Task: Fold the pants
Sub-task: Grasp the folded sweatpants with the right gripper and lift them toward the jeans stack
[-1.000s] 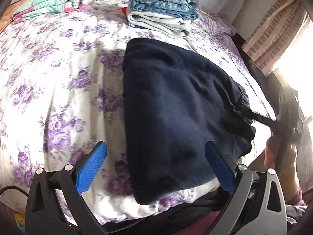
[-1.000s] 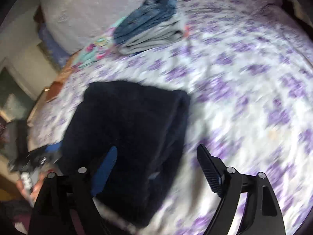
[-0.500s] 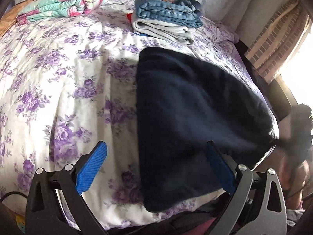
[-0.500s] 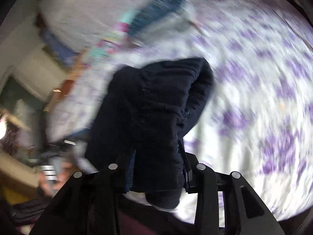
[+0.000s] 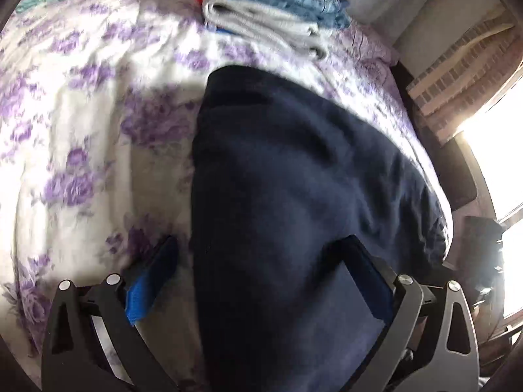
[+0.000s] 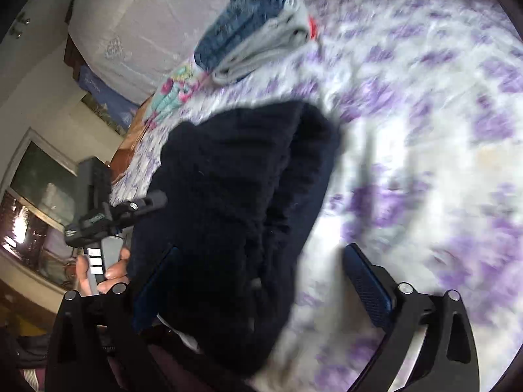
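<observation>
Navy fleece pants (image 5: 304, 202) lie folded in a thick bundle on the bed (image 5: 98, 124), which is covered in white sheeting printed with purple flowers; all positions below are given relative to that bundle. To its left, the left gripper (image 5: 258, 281) stands spread wide, one blue pad (image 5: 152, 281) over bare sheet beside the fabric's left edge, the other above the cloth; nothing is clamped. Beyond the bundle's far end sits a stack of folded clothes (image 5: 278, 6), denim over grey. At the bundle's right side, the right gripper (image 6: 261, 290) is likewise wide apart, straddling the near right corner, gripping nothing. Contact between pads and fabric cannot be confirmed.
</observation>
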A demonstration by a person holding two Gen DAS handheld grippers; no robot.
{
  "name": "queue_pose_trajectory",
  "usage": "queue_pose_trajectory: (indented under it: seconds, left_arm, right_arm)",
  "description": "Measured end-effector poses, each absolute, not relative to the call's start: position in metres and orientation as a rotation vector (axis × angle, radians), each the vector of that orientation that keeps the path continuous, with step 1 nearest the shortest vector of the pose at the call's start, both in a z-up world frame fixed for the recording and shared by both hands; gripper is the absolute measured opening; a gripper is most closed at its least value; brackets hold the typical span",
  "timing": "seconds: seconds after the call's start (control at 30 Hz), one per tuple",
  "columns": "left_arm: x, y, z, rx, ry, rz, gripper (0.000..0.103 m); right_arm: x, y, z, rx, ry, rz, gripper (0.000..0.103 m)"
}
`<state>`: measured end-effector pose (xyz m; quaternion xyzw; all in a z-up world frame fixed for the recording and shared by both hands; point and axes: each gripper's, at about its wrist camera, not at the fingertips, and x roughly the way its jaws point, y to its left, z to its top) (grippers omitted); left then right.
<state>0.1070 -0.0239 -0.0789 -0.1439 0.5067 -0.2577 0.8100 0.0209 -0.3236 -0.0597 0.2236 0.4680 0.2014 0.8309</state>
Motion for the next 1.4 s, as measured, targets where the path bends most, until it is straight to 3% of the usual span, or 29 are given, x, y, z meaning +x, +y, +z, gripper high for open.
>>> queue_pose_trajectory:
  seconds: [0.1,0.2,0.23,0.27,0.3,0.4,0.47,0.5,0.53,0.63,0.67,0.7,0.77,0.83,0.9,1.03,1.13,1.27,1.4]
  left_arm:
    - [0.104,-0.041,-0.076,-0.278,1.095,-0.618,0.098]
    - [0.102,-0.051,-0.084,-0.198,1.128,-0.607,0.097]
    - [0.102,-0.047,-0.083,-0.219,1.125,-0.624,0.094]
    - [0.100,-0.041,-0.082,-0.235,1.119,-0.633,0.088]
    - [0.100,-0.035,-0.082,-0.253,1.120,-0.635,0.079]
    - [0.102,-0.012,-0.091,-0.366,1.149,-0.695,0.076]
    - [0.104,-0.009,-0.095,-0.409,1.142,-0.734,0.085]
    - [0.105,-0.010,-0.095,-0.435,1.136,-0.764,0.099]
    - [0.106,-0.015,-0.095,-0.424,1.139,-0.767,0.098]
    - [0.099,-0.041,-0.089,-0.237,1.140,-0.702,0.098]
    - [0.096,-0.046,-0.088,-0.196,1.129,-0.674,0.096]
    - [0.093,-0.050,-0.086,-0.174,1.109,-0.645,0.087]
    - [0.082,-0.053,-0.075,-0.126,1.052,-0.639,0.070]
    - [0.074,-0.049,-0.061,-0.117,1.004,-0.644,0.052]
    - [0.074,-0.039,-0.052,-0.171,1.001,-0.660,0.041]
    - [0.072,-0.028,-0.035,-0.258,1.001,-0.749,0.034]
    - [0.071,-0.030,-0.029,-0.262,1.001,-0.754,0.036]
    - [0.079,-0.042,-0.060,-0.279,1.125,-0.763,0.039]
    - [0.089,-0.065,-0.087,-0.268,1.143,-0.788,0.091]
  right_arm:
    - [0.036,-0.307,-0.060,0.544,0.981,0.607,0.099]
    - [0.050,-0.302,-0.067,0.589,1.016,0.615,0.070]
    - [0.052,-0.304,-0.069,0.614,1.022,0.605,0.050]
    - [0.050,-0.312,-0.071,0.649,1.028,0.609,0.045]
    - [0.046,-0.318,-0.074,0.675,1.028,0.621,0.044]
    - [0.039,-0.317,-0.078,0.661,0.995,0.618,0.052]
    - [0.037,-0.308,-0.075,0.641,0.959,0.642,0.076]
    - [0.037,-0.302,-0.072,0.616,0.945,0.663,0.085]
    - [0.036,-0.295,-0.069,0.593,0.935,0.685,0.100]
    - [0.034,-0.276,-0.065,0.484,0.961,0.640,0.097]
    - [0.035,-0.275,-0.063,0.476,0.986,0.605,0.067]
    - [0.037,-0.281,-0.063,0.488,1.006,0.541,0.050]
    - [0.033,-0.296,-0.063,0.597,1.014,0.538,0.039]
    - [0.026,-0.295,-0.053,0.574,0.982,0.537,0.037]
    - [0.011,-0.289,-0.034,0.536,0.940,0.548,0.037]
    - [-0.005,-0.281,0.000,0.481,0.868,0.600,0.037]
    - [-0.008,-0.284,0.005,0.453,0.867,0.601,0.036]
    - [0.003,-0.300,-0.017,0.466,0.936,0.532,0.036]
    - [-0.001,-0.316,-0.052,0.499,0.986,0.546,0.038]
